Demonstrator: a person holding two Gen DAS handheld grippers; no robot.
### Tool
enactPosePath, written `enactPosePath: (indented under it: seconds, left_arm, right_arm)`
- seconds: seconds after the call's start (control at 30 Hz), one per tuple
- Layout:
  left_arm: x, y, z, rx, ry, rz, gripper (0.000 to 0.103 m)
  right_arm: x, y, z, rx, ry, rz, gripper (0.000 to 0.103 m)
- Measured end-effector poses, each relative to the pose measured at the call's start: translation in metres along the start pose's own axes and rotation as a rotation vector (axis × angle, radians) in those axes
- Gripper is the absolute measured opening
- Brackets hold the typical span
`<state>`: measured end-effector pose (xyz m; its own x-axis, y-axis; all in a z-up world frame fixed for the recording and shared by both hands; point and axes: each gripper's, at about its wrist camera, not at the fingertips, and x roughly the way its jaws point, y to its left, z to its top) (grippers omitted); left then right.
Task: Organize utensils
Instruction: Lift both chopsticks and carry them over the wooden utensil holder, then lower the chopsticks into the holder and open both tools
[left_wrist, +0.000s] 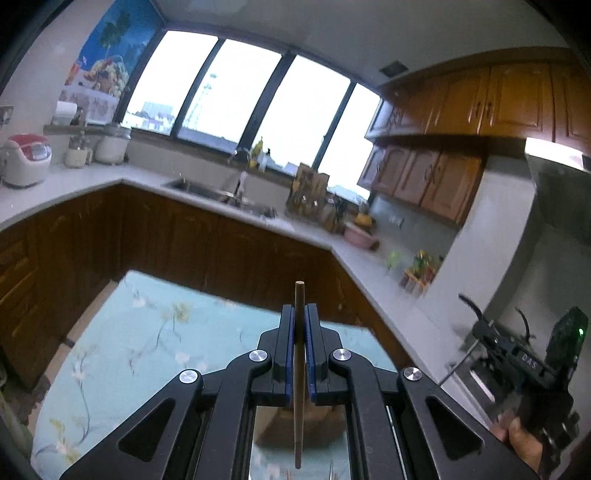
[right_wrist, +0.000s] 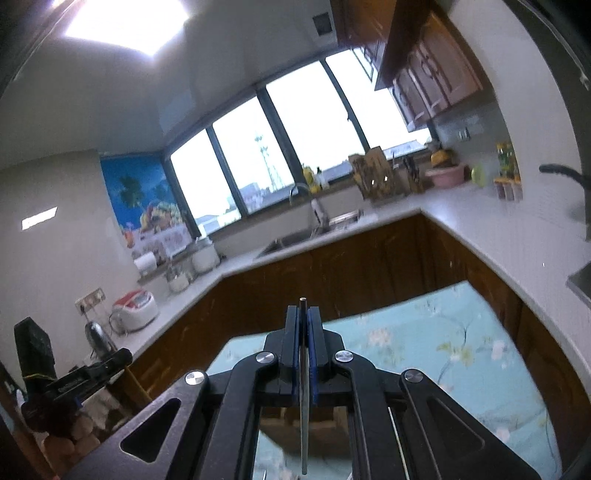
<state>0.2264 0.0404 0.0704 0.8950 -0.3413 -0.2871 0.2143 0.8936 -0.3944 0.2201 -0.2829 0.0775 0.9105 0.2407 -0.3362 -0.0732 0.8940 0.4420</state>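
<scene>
My left gripper (left_wrist: 300, 314) is shut on a thin wooden chopstick (left_wrist: 298, 387) that stands upright between its blue pads, its tip just above the fingers. My right gripper (right_wrist: 303, 314) is shut on a thin metal utensil handle (right_wrist: 304, 406), also upright between the pads. Both grippers are raised above a table with a light blue floral cloth (left_wrist: 155, 343), which also shows in the right wrist view (right_wrist: 436, 350). The right gripper body shows at the right edge of the left wrist view (left_wrist: 532, 365); the left gripper body shows at the left edge of the right wrist view (right_wrist: 66, 384).
A white kitchen counter (left_wrist: 88, 177) runs around the room over brown cabinets (left_wrist: 177, 240). It carries a sink with a tap (left_wrist: 221, 188), a rice cooker (left_wrist: 26, 158), a knife block (left_wrist: 308, 192) and a pink bowl (left_wrist: 358, 236). Large windows (left_wrist: 236, 96) lie behind.
</scene>
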Motion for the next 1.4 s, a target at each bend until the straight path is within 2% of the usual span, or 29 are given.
enactPosePath:
  seconds: [0.1,0.3,0.53,0.77,0.87,1.07,1.3,1.4]
  left_arm:
    - [0.018,0.003,-0.001,-0.022,-0.026,-0.003,0.004]
    - [0.063,0.008,-0.022,-0.044,-0.052,0.035,0.004]
    - [0.113,0.01,-0.061,-0.072,-0.027,0.079,0.004]
    - [0.151,0.003,-0.08,-0.061,0.006,0.093,0.004]
    - [0.155,0.001,-0.072,-0.035,0.01,0.098,0.004]
    - [0.16,-0.002,-0.077,0.021,0.047,0.106,0.005]
    - [0.158,-0.002,-0.059,0.026,0.082,0.11,0.005]
    - [0.156,-0.001,-0.055,0.03,0.088,0.114,0.009]
  right_arm:
    - [0.009,0.001,0.011,-0.006,-0.06,-0.011,0.004]
    - [0.035,-0.004,0.016,-0.014,-0.106,-0.015,0.004]
    - [0.082,-0.024,-0.009,0.019,-0.051,-0.046,0.004]
    - [0.112,-0.042,-0.046,0.064,0.03,-0.058,0.004]
    - [0.117,-0.045,-0.055,0.078,0.048,-0.056,0.004]
    - [0.12,-0.046,-0.062,0.079,0.059,-0.062,0.004]
    - [0.124,-0.05,-0.068,0.075,0.092,-0.057,0.009]
    - [0.124,-0.051,-0.069,0.078,0.102,-0.06,0.009]
